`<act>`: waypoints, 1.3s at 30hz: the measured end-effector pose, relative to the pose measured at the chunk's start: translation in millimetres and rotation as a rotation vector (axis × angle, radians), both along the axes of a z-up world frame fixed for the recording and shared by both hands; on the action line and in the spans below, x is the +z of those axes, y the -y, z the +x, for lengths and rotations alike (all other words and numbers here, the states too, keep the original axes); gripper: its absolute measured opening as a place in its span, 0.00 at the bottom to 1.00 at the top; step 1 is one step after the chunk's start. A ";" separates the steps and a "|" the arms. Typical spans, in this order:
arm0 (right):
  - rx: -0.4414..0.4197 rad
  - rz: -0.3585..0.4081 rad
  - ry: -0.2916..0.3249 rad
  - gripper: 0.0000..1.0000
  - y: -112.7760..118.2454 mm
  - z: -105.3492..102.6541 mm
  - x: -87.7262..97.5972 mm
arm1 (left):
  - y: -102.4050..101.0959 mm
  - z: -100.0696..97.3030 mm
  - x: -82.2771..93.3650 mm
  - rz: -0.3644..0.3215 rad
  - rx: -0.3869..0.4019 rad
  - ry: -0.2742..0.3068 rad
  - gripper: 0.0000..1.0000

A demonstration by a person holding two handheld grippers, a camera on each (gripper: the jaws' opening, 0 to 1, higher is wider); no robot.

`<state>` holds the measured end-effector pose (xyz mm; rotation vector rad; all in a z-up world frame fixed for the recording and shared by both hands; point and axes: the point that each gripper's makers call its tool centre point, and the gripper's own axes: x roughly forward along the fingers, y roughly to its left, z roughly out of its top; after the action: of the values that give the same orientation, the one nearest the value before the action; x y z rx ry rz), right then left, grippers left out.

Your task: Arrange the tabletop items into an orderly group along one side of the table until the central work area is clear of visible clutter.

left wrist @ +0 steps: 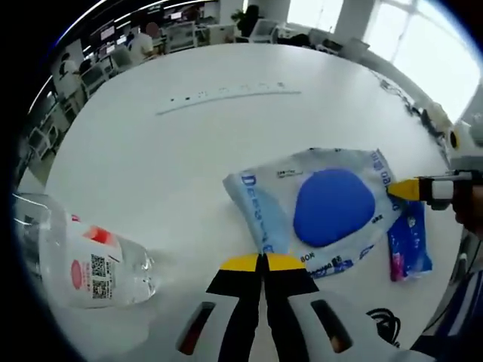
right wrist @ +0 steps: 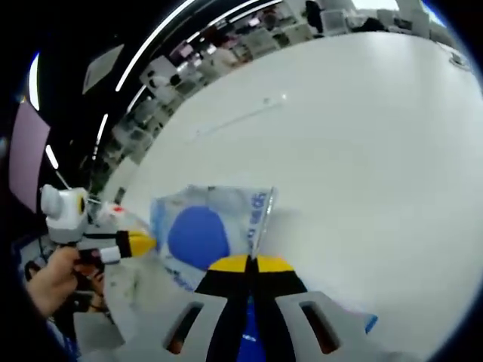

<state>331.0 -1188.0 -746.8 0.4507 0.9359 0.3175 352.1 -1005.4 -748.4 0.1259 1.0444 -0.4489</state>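
A pale blue wipes packet [left wrist: 332,204] with a dark blue oval lies on the white table [left wrist: 189,151]. My left gripper [left wrist: 263,261] is shut, with the packet's near edge running in between its yellow tips. My right gripper [left wrist: 404,188] comes in from the right, its tip on the packet's opposite edge. In the right gripper view, the same packet [right wrist: 200,234] has its near corner pinched in my shut right gripper [right wrist: 247,262], and the hand-held left gripper [right wrist: 139,243] touches its far edge. A small dark blue packet [left wrist: 411,243] lies beside the big one.
A clear plastic bottle [left wrist: 83,260] with a red-and-white label lies on its side at the left. A thin seam [left wrist: 226,98] crosses the far part of the table. Desks and chairs [left wrist: 151,38] stand beyond the far edge.
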 end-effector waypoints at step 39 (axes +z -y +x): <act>-0.047 0.002 -0.034 0.00 0.3 6.2 -8.1 | -1.4 3.8 -13.6 0.005 0.061 0.024 0.04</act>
<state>337.2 -1188.3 -754.9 0.4804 0.9571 0.2693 355.9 -1003.9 -762.0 0.1033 1.0228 -0.3890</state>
